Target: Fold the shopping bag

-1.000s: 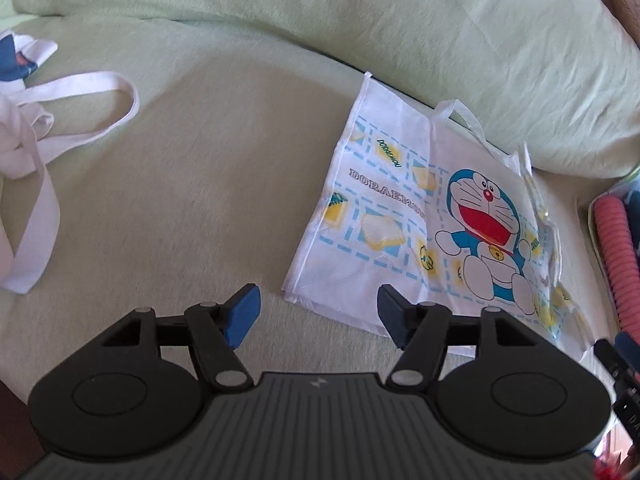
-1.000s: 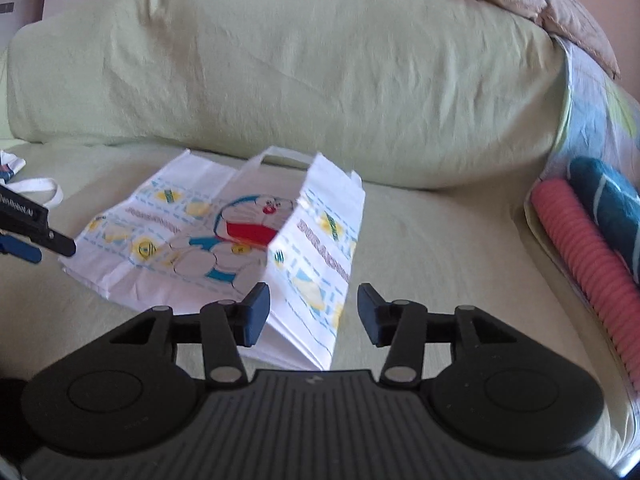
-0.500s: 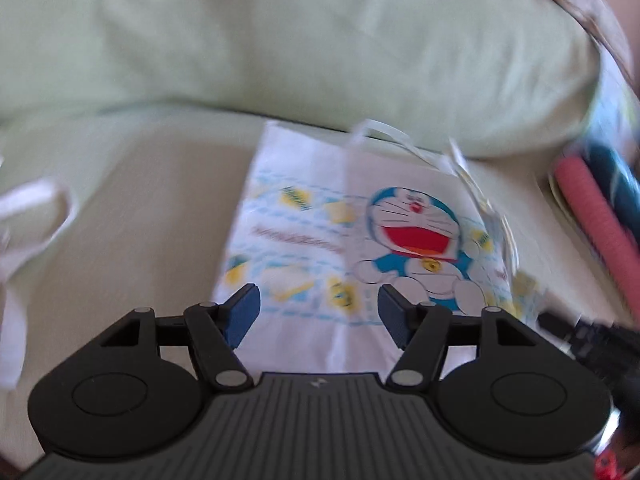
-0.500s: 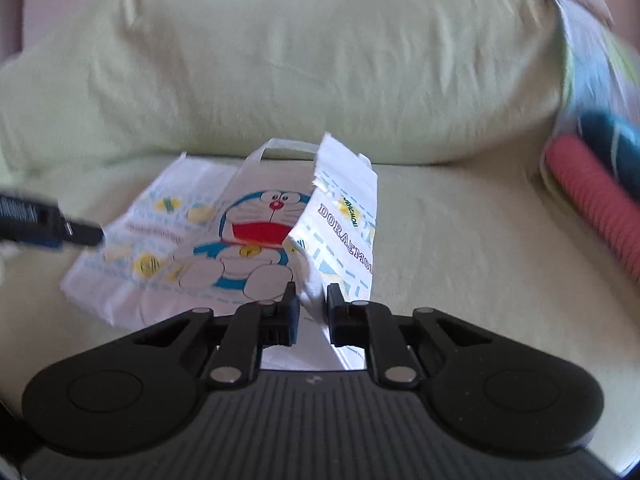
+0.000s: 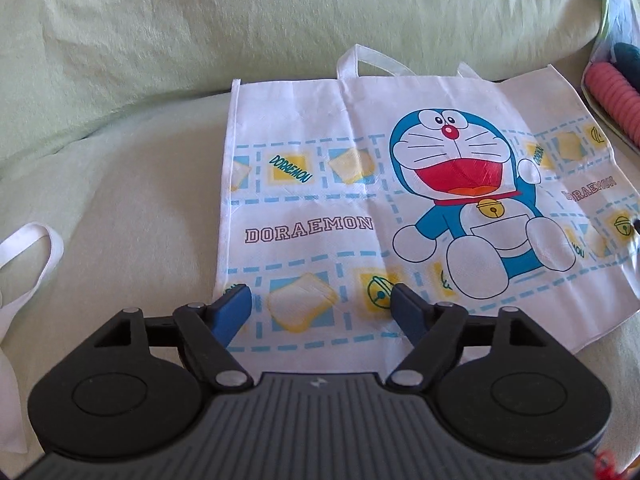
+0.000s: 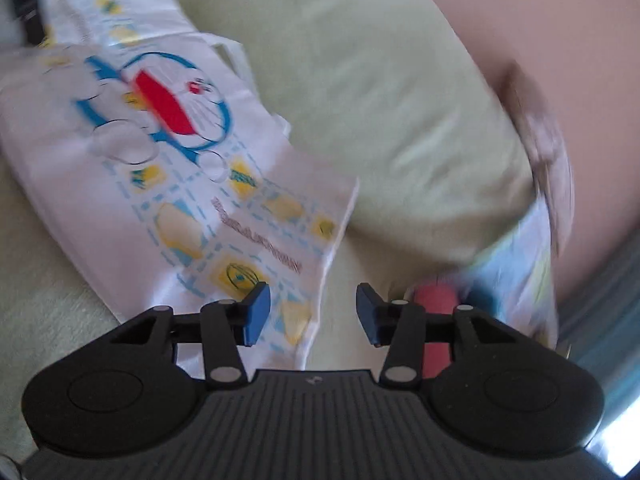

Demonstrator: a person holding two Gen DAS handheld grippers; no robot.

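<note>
Nearest your left hand, the left gripper [image 5: 320, 308] is hanging over the bottom hem of the shopping bag [image 5: 360, 216], and its jaws are spreading wider with nothing pinched between them; the blue pads [image 5: 236, 312] are sitting just above the printed cloth without pressing on it. Under your right hand, the right gripper [image 6: 312, 314] is tilting, and its jaws are opening too; the bag's near corner [image 6: 296, 320] is lying in the gap between them, but the pads [image 6: 256, 312] are standing clear of it on both sides, so you are gripping nothing there. That view is blurring, so the finer edges are hard to read.

Just beyond the left gripper, the shopping bag is lying flat and spread out on the pale green sofa seat [image 5: 120, 208], cartoon cat print facing up, hem toward you and mouth away from you. Its white handles [image 5: 368, 58] are reaching back to touch the foot of the green back cushion [image 5: 240, 20]. Off to the left, a separate white strap [image 5: 28, 256] is looping on the seat, apart from the bag. At the far right edge, a pink ribbed roll [image 5: 616, 96] is resting beside something dark teal [image 5: 628, 54], close to the bag's right side.
</note>
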